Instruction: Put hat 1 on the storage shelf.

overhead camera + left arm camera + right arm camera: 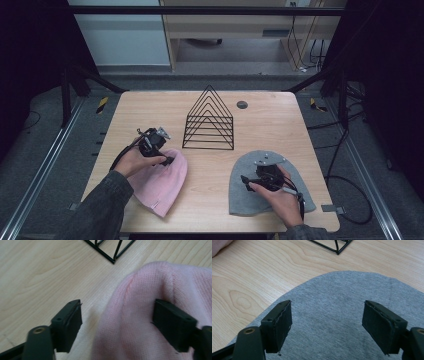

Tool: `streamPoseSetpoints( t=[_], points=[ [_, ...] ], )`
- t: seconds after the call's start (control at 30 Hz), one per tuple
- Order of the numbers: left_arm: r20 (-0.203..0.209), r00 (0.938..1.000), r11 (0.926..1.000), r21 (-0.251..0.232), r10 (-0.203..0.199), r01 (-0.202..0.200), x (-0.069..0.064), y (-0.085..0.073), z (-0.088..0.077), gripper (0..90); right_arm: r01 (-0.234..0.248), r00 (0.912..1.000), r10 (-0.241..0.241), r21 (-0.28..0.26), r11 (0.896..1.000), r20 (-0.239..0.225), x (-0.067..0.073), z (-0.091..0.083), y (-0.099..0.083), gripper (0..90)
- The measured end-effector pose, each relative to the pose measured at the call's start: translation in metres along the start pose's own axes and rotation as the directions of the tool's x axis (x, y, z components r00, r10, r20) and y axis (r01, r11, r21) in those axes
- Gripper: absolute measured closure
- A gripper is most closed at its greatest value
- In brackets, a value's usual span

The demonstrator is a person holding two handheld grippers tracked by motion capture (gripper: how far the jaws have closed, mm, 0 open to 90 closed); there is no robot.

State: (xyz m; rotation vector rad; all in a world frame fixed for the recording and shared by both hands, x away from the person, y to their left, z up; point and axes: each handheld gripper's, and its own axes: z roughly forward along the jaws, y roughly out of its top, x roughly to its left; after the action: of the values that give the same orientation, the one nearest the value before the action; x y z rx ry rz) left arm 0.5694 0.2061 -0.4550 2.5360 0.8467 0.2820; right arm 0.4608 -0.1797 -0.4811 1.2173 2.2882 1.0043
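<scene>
A pink knit beanie (162, 181) lies flat at the table's front left. My left gripper (166, 161) hovers at its rounded crown, jaws spread wide. In the left gripper view the pink beanie (150, 322) lies between the jaws: one jaw over bare wood, the other over the knit, neither pressing it. A grey beanie (247, 192) lies at the front right. My right gripper (246, 181) stands open just above it. In the right gripper view the flat grey beanie (342, 315) spans the gap between the jaws, unpinched.
A black wire rack (209, 120) of triangular frames stands mid-table behind both hats; its corner shows as the rack (112, 255) and the rack (334, 247) in the gripper views. A small dark round grommet (242, 105) sits farther back. The wooden table (150, 110) has bare room at the back left.
</scene>
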Motion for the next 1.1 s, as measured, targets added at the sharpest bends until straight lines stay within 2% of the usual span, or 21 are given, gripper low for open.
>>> streamPoseSetpoints(
  t=[0.07,0.13,0.3,0.37,0.43,0.53,0.57,0.7,0.8,0.83,0.87,0.97,1.1],
  points=[
    [0.027,0.9996,0.9999,0.009,-0.008,0.007,-0.001,-0.002,0.004,30.1,0.000,1.0000,0.000,0.001,1.000,0.003,0.000,0.000,0.000,24.1],
    [0.033,0.9994,1.0000,0.008,-0.006,0.006,-0.003,-0.003,0.004,38.9,-0.002,1.0000,0.002,0.001,1.000,0.003,0.000,0.000,0.000,24.2],
    [0.062,0.9980,0.9996,0.024,0.012,-0.013,-0.008,-0.003,0.004,69.0,0.003,1.0000,-0.003,-0.009,1.000,0.009,-0.001,-0.001,0.001,24.3],
    [0.060,0.9981,0.9996,0.025,0.012,-0.013,-0.009,-0.003,0.004,71.9,0.002,1.0000,-0.002,-0.009,1.000,0.008,-0.001,-0.002,0.001,24.3],
    [0.045,0.9990,0.9999,0.014,0.006,-0.007,-0.011,-0.004,0.002,79.6,0.003,0.9999,-0.003,-0.010,1.000,0.012,0.000,-0.002,0.001,24.4],
    [0.023,0.9997,0.9999,-0.012,-0.008,0.008,-0.012,-0.006,-0.007,81.6,0.000,0.9999,0.000,-0.016,1.000,0.012,0.000,-0.002,0.001,24.5],
    [0.013,0.9998,0.9991,-0.041,-0.012,0.012,-0.014,-0.007,-0.017,82.0,0.001,1.0000,-0.001,-0.021,1.000,0.009,0.001,-0.003,0.001,24.6],
    [-0.014,0.9999,0.9961,-0.088,0.010,-0.011,-0.022,-0.007,-0.039,82.5,0.001,1.0000,-0.001,-0.033,0.999,0.008,0.002,-0.004,0.003,24.9],
    [-0.035,0.9990,0.9906,-0.133,0.027,-0.031,-0.031,-0.005,-0.059,82.6,0.003,0.9999,-0.003,-0.043,0.999,0.011,0.003,-0.004,0.003,25.0],
    [-0.035,0.9990,0.9906,-0.133,0.027,-0.031,-0.031,-0.005,-0.059,82.6,0.003,0.9999,-0.003,-0.043,0.999,0.011,0.003,-0.004,0.003,25.0],
    [-0.044,0.9986,0.9855,-0.166,0.029,-0.036,-0.036,-0.004,-0.071,82.8,0.007,1.0000,-0.006,-0.051,0.999,0.002,0.004,-0.004,0.004,25.0],
    [-0.060,0.9972,0.9800,-0.191,0.045,-0.056,-0.043,-0.003,-0.085,82.9,-0.002,0.9999,0.000,-0.078,0.997,-0.017,0.007,-0.006,0.007,25.1],
    [-0.085,0.9943,0.9739,-0.212,0.063,-0.080,-0.050,0.000,-0.102,82.9,0.013,0.9993,-0.017,-0.107,0.994,-0.034,0.013,-0.009,0.013,25.2]
  ],
)
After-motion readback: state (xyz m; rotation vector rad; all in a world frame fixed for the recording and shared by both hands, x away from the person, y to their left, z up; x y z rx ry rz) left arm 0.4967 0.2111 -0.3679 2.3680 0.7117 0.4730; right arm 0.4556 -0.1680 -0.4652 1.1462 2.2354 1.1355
